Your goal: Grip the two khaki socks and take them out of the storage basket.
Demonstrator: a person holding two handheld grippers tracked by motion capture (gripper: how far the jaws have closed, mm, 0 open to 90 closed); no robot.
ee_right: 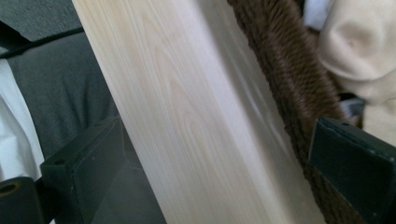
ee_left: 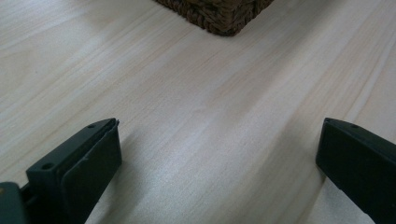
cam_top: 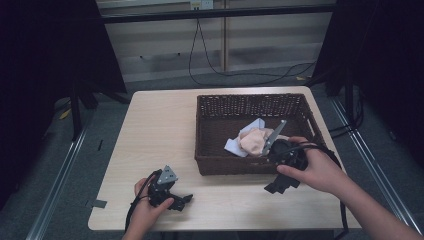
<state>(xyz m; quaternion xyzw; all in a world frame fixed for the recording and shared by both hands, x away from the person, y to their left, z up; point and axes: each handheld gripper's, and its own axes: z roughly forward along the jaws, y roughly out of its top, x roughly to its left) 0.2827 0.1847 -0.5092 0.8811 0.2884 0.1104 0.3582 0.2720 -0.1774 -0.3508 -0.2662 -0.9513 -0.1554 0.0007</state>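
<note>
Gaping empty: left tool (cam_top: pixel 184 200) over table (cam_top: pixel 160 130), right tool (cam_top: pixel 281 186) beside basket (cam_top: pixel 220 102); no legible writing.

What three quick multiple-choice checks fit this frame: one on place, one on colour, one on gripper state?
1. Where do the cloth items lie?
A. inside the wicker basket
B. on the bare table
C. on the floor

2. What colour is the basket?
A. white
B. dark brown
C. blue

3. How does the left gripper stand?
A. shut on a cloth
B. shut on the basket's rim
C. open, nothing between its jaws

Key: 1 A, the high view shows the cloths within the basket's walls. 2 B, the weave is dark brown in every view. 3 C, the left gripper view shows the jaws wide apart over bare wood.
</note>
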